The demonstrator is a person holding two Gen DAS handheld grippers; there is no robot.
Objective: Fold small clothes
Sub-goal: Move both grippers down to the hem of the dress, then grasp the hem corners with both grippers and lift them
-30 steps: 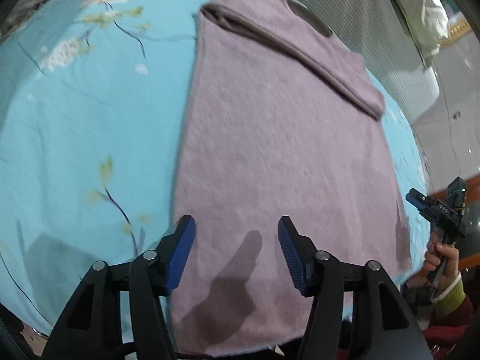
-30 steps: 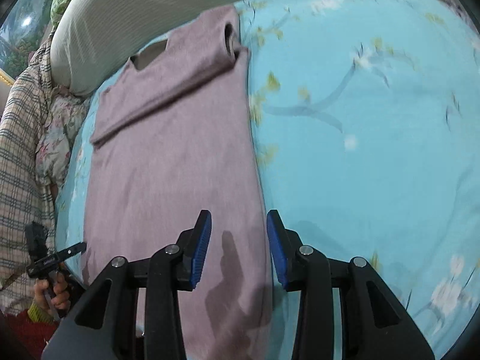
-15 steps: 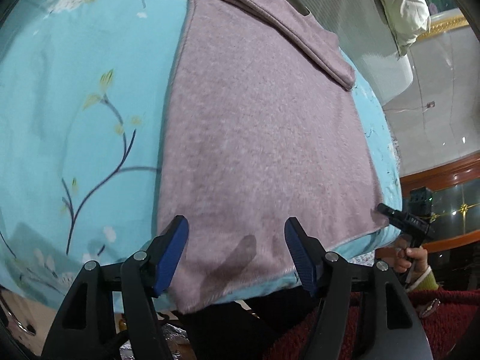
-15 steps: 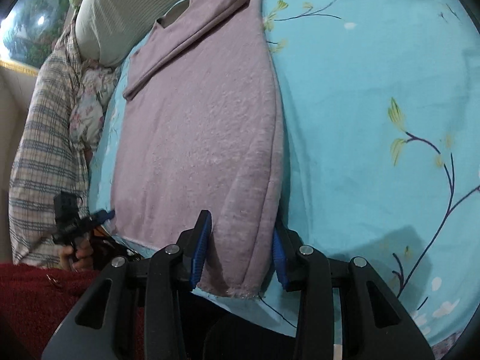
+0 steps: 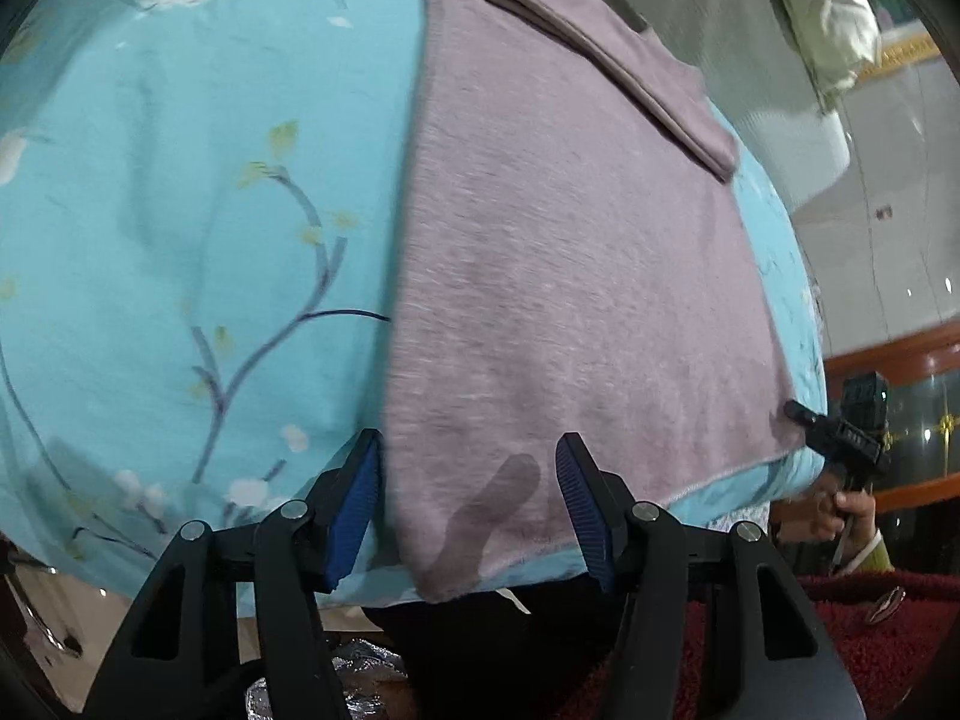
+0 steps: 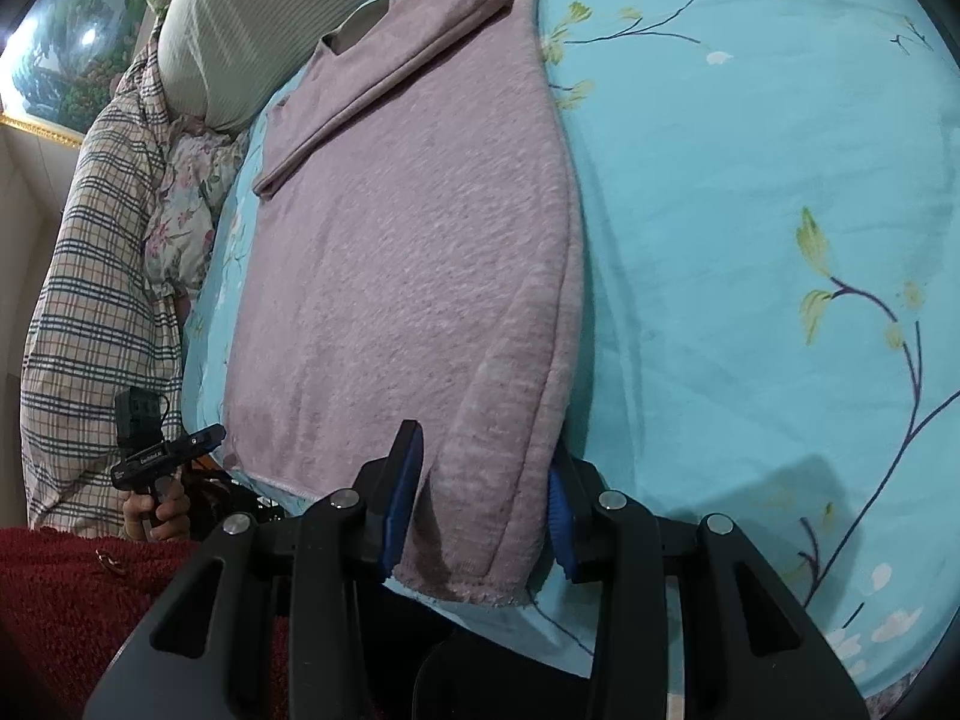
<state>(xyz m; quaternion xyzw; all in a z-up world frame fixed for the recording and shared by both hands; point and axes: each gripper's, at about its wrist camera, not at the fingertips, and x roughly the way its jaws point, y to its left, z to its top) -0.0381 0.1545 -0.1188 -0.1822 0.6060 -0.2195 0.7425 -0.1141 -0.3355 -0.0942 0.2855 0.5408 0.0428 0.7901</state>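
Note:
A mauve knit sweater lies flat on the light-blue floral bedsheet, its sleeves folded across the chest at the far end. My left gripper straddles the near left hem corner. Its jaws are closing with the cloth between them, and the pads do not pinch it. In the right wrist view the sweater has a rolled right edge. That edge runs between the blue pads of my right gripper at the near right hem corner, and the jaws stand apart around it. Each view shows the other gripper at the bed's edge, the right gripper and the left gripper.
A grey striped pillow lies beyond the collar. A plaid quilt and a floral cushion border the sweater's left side. The person's red fuzzy garment is below the near bed edge. Bare bedsheet stretches right.
Both grippers drew back from over the sweater's body to its near hem. The right now has the rolled hem edge between its pads. The left jaws have narrowed slightly around the left corner.

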